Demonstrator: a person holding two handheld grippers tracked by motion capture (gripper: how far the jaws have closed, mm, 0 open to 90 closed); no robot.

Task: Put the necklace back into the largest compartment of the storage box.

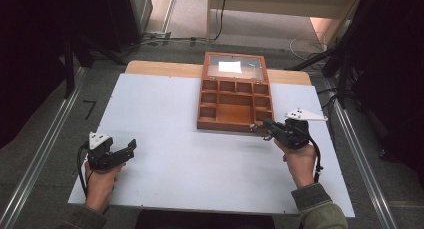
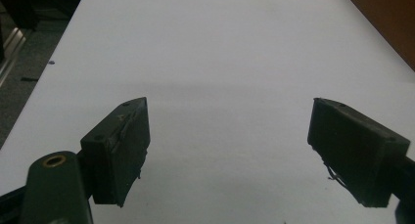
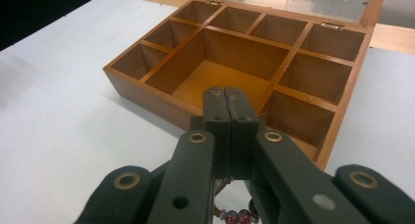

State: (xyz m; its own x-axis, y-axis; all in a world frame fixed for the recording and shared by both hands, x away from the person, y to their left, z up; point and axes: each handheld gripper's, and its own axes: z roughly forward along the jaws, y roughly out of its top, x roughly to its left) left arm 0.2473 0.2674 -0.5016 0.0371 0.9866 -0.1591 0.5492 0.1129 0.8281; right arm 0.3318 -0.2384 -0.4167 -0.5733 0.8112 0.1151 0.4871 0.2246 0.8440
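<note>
An open wooden box (image 1: 225, 125) with several bare compartments sits at the far middle of the white table, its glass lid (image 1: 232, 66) laid back. My right gripper (image 1: 262, 129) hovers just off the box's front right corner. In the right gripper view its jaws (image 3: 226, 94) are pressed together above the front wall (image 3: 147, 94), pinching a beaded string of jewellery whose red beads (image 3: 235, 216) hang beneath. My left gripper (image 1: 131, 148) rests low at the near left, and in the left gripper view it (image 2: 229, 106) stands open over bare table.
The white table top (image 1: 190, 164) lies on a wooden board whose far edge (image 1: 160, 68) shows behind it. Metal rails (image 1: 45, 149) run along both sides on the grey floor. Dark stands and cables (image 1: 330, 59) crowd the far right.
</note>
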